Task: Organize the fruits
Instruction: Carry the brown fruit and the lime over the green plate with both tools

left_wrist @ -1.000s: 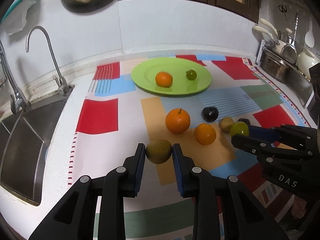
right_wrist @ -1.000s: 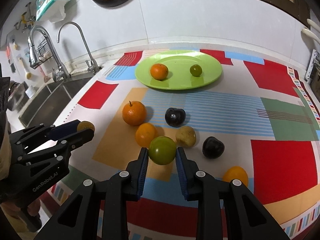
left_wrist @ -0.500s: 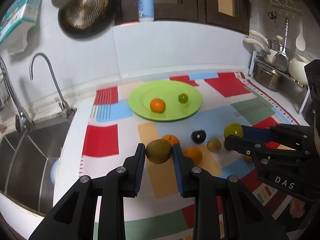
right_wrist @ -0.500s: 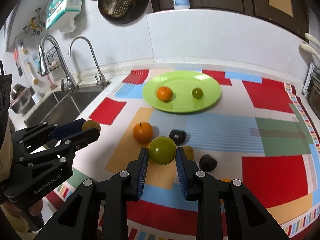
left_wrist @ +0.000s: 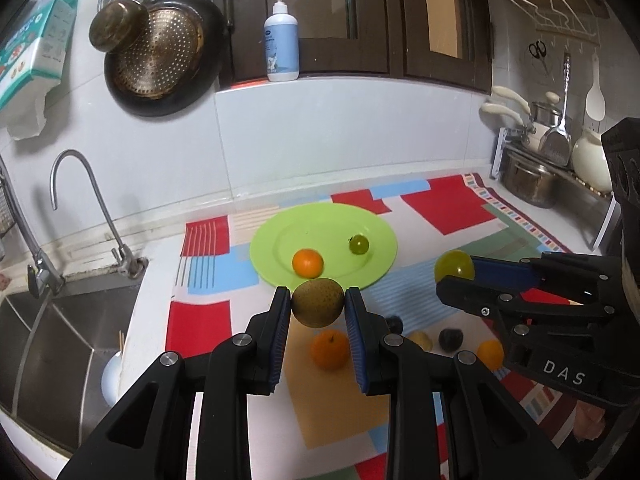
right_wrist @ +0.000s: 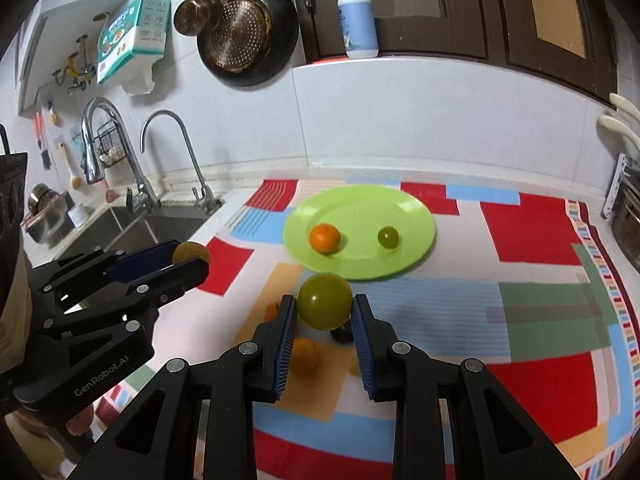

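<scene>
A brownish-green pear (left_wrist: 317,303) is sitting clamped between the blue pads of the left tongs (left_wrist: 317,309), held in the air above the worktop (left_wrist: 156,280), while a round green fruit (right_wrist: 324,301) is being gripped the same way by the right tongs (right_wrist: 325,312); each pair of tongs is showing at the edge of the other's view with its fruit at the tip. Beyond both, a lime-green plate (left_wrist: 276,236) is lying on a patchwork cloth (right_wrist: 532,232) of red, blue, green and tan blocks, carrying a small orange (left_wrist: 307,262) and a small green fruit (left_wrist: 359,243), apart from each other. Below the tongs, on the cloth, a larger orange (left_wrist: 330,349), two dark plums (left_wrist: 450,339), a pale yellowish fruit (left_wrist: 420,339) and another orange fruit (left_wrist: 490,353) are lying loose. To the left a steel sink (left_wrist: 48,344) with curved taps (left_wrist: 80,200) is adjoining the worktop, and pans (left_wrist: 160,52) are hanging on the wall beside a soap bottle (left_wrist: 281,40).
</scene>
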Available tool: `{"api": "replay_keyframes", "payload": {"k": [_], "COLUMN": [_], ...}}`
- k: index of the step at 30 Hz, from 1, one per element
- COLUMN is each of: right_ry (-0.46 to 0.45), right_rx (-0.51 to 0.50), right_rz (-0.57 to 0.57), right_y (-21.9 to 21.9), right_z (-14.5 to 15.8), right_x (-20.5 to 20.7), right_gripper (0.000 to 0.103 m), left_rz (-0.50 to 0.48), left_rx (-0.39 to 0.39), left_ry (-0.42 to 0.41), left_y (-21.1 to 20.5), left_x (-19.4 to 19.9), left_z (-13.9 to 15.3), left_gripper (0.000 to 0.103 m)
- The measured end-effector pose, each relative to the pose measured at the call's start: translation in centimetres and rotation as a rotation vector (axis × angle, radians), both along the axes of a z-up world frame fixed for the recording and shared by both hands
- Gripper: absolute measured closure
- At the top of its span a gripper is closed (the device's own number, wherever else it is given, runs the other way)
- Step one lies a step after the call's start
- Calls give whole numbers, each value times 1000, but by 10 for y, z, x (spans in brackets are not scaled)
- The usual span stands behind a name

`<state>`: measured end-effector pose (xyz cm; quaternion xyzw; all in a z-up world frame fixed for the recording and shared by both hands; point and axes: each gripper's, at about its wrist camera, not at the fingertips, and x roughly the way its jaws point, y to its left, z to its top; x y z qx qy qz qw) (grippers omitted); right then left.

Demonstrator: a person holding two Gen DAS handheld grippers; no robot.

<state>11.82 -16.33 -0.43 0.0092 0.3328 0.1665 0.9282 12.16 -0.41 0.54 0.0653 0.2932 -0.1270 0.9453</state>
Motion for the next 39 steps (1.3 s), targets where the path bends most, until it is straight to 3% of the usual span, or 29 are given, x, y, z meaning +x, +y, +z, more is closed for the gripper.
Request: {"api": "replay_keyframes", "payload": {"k": [24,39], "right_ry": [-24,26], "right_rx": [31,36], "right_rz": [29,33], "right_y": [-4,-5], "right_z": [31,25], "right_x": [67,123], "right_gripper": [74,74], "left_rz": [-20,-36], "left_rx": [18,13], "left_ry": [-64,-10], "left_y": [-20,-24], "left_x": [61,113], "left_z": [26,18], "left_gripper": [75,75]}}
